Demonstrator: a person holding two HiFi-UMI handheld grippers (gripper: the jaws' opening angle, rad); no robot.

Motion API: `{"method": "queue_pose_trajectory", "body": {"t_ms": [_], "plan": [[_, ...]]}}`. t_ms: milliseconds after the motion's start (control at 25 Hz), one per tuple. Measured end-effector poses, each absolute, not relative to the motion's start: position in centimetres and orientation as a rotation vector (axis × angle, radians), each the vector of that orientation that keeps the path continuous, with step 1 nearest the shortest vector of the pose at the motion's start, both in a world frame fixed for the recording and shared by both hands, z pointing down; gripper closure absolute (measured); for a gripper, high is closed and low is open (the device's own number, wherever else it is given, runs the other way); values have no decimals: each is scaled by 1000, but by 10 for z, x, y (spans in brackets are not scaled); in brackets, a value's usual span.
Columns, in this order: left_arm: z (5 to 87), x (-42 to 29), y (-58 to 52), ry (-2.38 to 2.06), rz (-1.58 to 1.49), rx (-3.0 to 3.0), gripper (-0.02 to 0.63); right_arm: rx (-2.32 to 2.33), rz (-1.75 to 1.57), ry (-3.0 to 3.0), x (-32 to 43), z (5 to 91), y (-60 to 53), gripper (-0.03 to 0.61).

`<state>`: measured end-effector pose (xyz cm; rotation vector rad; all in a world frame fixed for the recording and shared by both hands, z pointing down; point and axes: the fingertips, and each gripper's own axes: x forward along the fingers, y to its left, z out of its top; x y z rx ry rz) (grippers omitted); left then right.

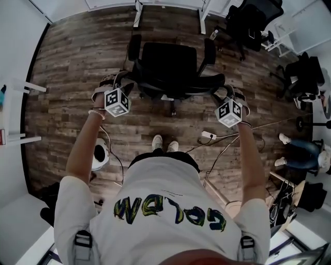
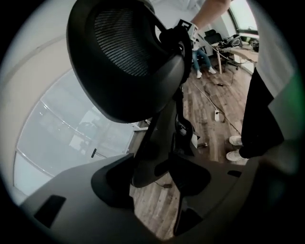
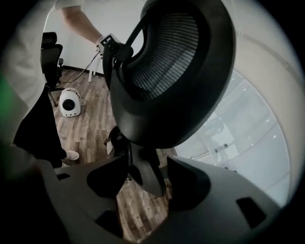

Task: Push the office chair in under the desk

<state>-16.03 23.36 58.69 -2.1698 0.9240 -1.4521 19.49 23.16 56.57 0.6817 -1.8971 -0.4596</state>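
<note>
Head view: office chair (image 1: pixel 170 64) stands on the wood floor (image 1: pixel 72 67) at 12 o'clock from the person, seat facing the desk (image 1: pixel 137 15). Only the desk's white legs and edge show, at the top of the frame. The chair is near the desk but still out in front of it, not under it.

Left tongs (image 1: pixel 124 85) sit at the 9 o'clock end of the backrest's top rim and right tongs (image 1: pixel 220 94) at the 3 o'clock end. Both arms are stretched forward.

Left gripper view: left tongs (image 2: pixel 155 164) are narrow, with the dark rim of the backrest between them and the pads on both sides of it. The mesh headrest (image 2: pixel 128 57) rises at 12 o'clock.

Right gripper view: right tongs (image 3: pixel 147 174) are also narrow, closed on the dark rim piece. The same headrest (image 3: pixel 176 71) fills the upper frame.

Surroundings:
- The person's shoes (image 1: pixel 164 142) are at 6 o'clock from the chair base.
- A white round appliance (image 1: pixel 101 154) is on the floor at 8 o'clock.
- A white power strip (image 1: pixel 208 135) with cables is at 5 o'clock.
- A second black chair (image 1: pixel 253 23) is at 1 o'clock.
- A seated person's legs in jeans (image 1: pixel 300 152) are at 4 o'clock.
</note>
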Motion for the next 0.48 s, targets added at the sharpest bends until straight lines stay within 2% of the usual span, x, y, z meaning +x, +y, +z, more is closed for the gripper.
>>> {"method": "queue_pose_trajectory", "body": {"t_ms": [120, 200, 280, 480], "plan": [[581, -159, 225, 961, -1398, -2152, 436, 640, -467, -1867, 197, 582, 221, 318], [580, -156, 222, 945, -1390, -2127, 430, 628, -467, -1854, 197, 589, 217, 325], [581, -153, 220, 903, -1409, -2102, 428, 622, -482, -1841, 196, 592, 214, 370], [583, -154, 219, 854, -1443, -2101, 449, 588, -486, -1812, 193, 596, 212, 390]]}}
